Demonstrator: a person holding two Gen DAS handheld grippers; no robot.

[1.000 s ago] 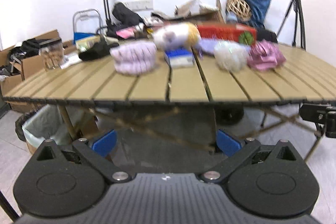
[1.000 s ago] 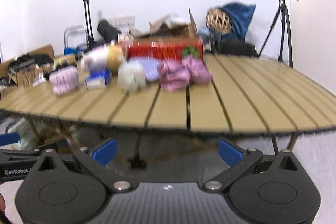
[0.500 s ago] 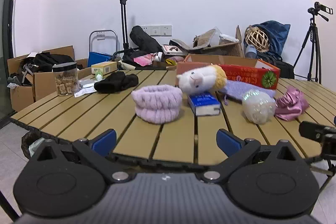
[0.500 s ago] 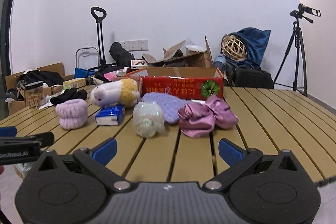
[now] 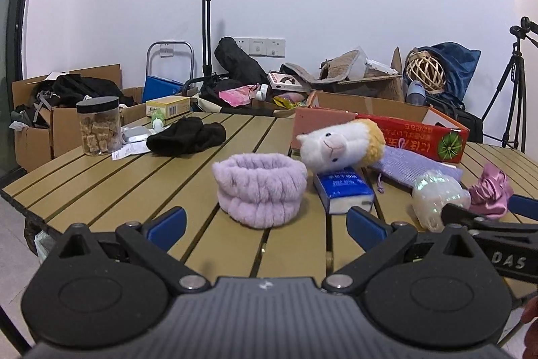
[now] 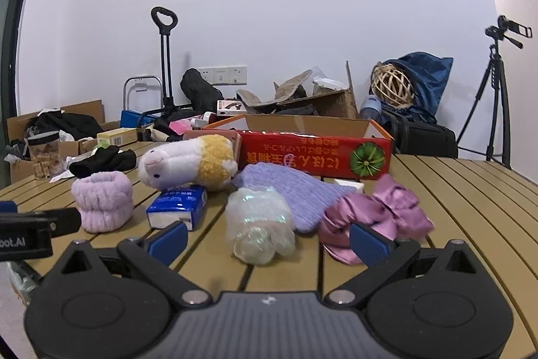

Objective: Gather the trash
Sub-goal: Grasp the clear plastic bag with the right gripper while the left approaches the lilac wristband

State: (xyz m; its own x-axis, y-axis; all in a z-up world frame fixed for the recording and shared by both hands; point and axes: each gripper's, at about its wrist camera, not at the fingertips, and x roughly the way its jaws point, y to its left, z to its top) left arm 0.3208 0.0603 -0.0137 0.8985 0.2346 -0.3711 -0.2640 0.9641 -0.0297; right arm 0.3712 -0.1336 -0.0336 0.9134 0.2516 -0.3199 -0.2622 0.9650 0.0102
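A crumpled clear plastic wrapper (image 6: 259, 226) lies on the slatted table (image 6: 470, 211), right in front of my open right gripper (image 6: 267, 236); it also shows at the right in the left wrist view as the wrapper (image 5: 437, 195). My left gripper (image 5: 265, 222) is open just short of a fluffy lilac band (image 5: 260, 189). A blue tissue pack (image 5: 343, 189) lies beside a plush alpaca (image 5: 341, 145). A pink satin scrunchie (image 6: 373, 217) and a lilac knitted cloth (image 6: 289, 187) lie right of the wrapper. Neither gripper holds anything.
A red carton (image 6: 316, 153) stands behind the items. On the table's left are a black cloth (image 5: 186, 135), a snack jar (image 5: 99, 125) and paper slips (image 5: 129, 150). Cardboard boxes, bags, a trolley (image 5: 205, 32) and a tripod (image 6: 497, 96) line the wall. A lined bin (image 5: 42, 244) sits below the table's left edge.
Both grippers have risen from below the table edge and moved in over the tabletop. The items now look nearer and larger. Both stay open.
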